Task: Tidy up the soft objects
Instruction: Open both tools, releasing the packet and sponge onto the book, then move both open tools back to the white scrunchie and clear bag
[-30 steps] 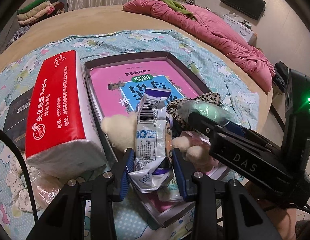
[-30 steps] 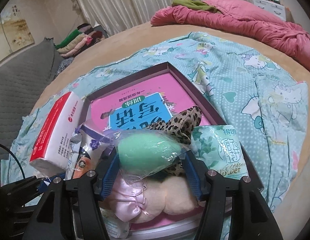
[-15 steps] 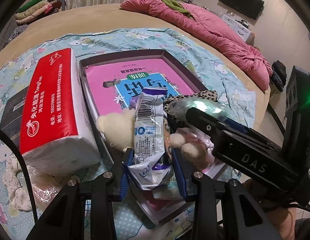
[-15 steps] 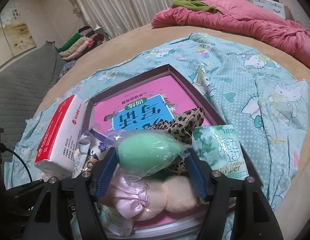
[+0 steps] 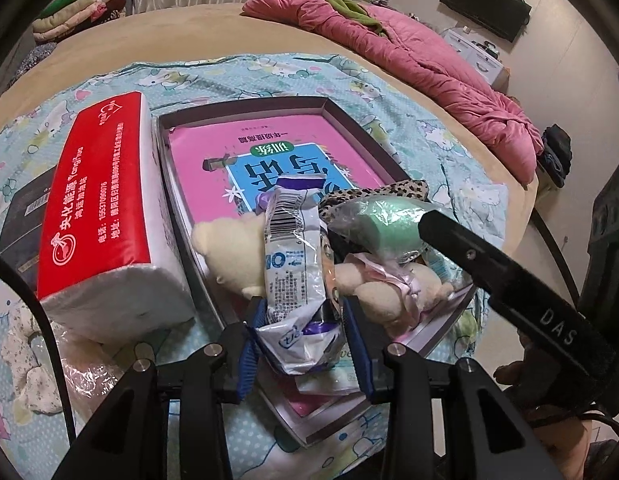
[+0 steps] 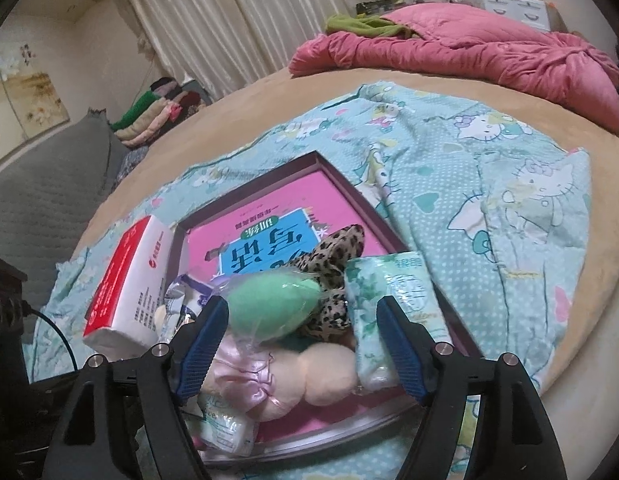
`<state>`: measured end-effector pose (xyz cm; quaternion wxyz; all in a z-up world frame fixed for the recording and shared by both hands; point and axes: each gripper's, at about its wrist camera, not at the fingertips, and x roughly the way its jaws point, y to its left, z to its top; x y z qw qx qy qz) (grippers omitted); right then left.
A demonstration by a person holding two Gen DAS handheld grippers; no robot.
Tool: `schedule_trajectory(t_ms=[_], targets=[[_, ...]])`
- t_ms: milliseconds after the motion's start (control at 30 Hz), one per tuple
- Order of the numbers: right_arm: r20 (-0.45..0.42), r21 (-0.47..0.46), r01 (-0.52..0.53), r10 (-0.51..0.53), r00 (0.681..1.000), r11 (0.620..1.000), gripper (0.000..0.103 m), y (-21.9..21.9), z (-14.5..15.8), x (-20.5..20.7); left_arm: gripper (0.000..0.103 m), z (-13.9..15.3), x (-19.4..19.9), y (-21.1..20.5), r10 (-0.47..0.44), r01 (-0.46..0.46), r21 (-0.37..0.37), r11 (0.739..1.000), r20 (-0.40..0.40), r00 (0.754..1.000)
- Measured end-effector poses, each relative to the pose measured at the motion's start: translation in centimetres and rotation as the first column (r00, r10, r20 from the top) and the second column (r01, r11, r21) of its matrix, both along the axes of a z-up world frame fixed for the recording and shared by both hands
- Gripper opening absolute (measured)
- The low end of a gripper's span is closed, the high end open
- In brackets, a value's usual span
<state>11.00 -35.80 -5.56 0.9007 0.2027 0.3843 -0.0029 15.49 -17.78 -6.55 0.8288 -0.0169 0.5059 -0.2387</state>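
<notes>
**Most soft things are in the box, some are still outside**

The bed (image 6: 269, 92) carries a flat box (image 5: 341, 110) on a blue blanket (image 6: 489, 200). Near the box's front edge sit a plush toy (image 6: 325, 376), a leopard cloth (image 6: 333, 256), a green tissue pack (image 6: 393, 304) and a green sponge in a bag (image 6: 265, 308).

The big red tissue pack (image 5: 97, 216) lies outside, touching the box's left edge.

The right hand-held gripper (image 6: 301, 344) has just been opening; the sponge sits loose between its wide jaws. The left hand-held gripper (image 5: 305, 344) squeezes a wipes packet (image 5: 297, 264) over the front edge. It still needs putting down.
</notes>
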Motion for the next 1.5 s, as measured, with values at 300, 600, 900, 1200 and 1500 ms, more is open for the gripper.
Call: schedule_trajectory(t_ms=[300, 600, 900, 1200, 1500], targets=[[0.015, 0.001, -0.004, 0.004, 1.0, 1.0, 0.078, 0.0, 0.6, -0.2, 0.056, 0.2, -0.3, 0.2, 0.007, -0.007, 0.01, 1.0, -0.002, 1.0], [0.033, -0.012, 0.011, -0.01, 0.999, 1.0, 0.079, -0.1, 1.5, -0.9, 0.069, 1.6, -1.3, 0.1, -0.002, 0.001, 0.04, 0.999, 0.039, 0.999], [0.047, -0.03, 0.021, -0.019, 0.999, 0.999, 0.08, 0.1, 2.5, -1.5, 0.074, 3.3, -2.3, 0.8, 0.007, -0.012, 0.064, 0.998, 0.083, 0.997], [0.085, -0.052, 0.032, -0.028, 0.996, 0.998, 0.08, 0.6, 4.4, -2.5, 0.079, 5.3, -3.4, 2.6, 0.039, -0.047, 0.067, 0.997, 0.126, 0.991], [0.124, -0.077, 0.002, 0.008, 0.992, 0.997, 0.081, 2.6, 7.0, -3.5, 0.081, 7.2, -4.6, 5.2, 0.078, -0.087, 0.048, 0.995, 0.157, 0.985]])
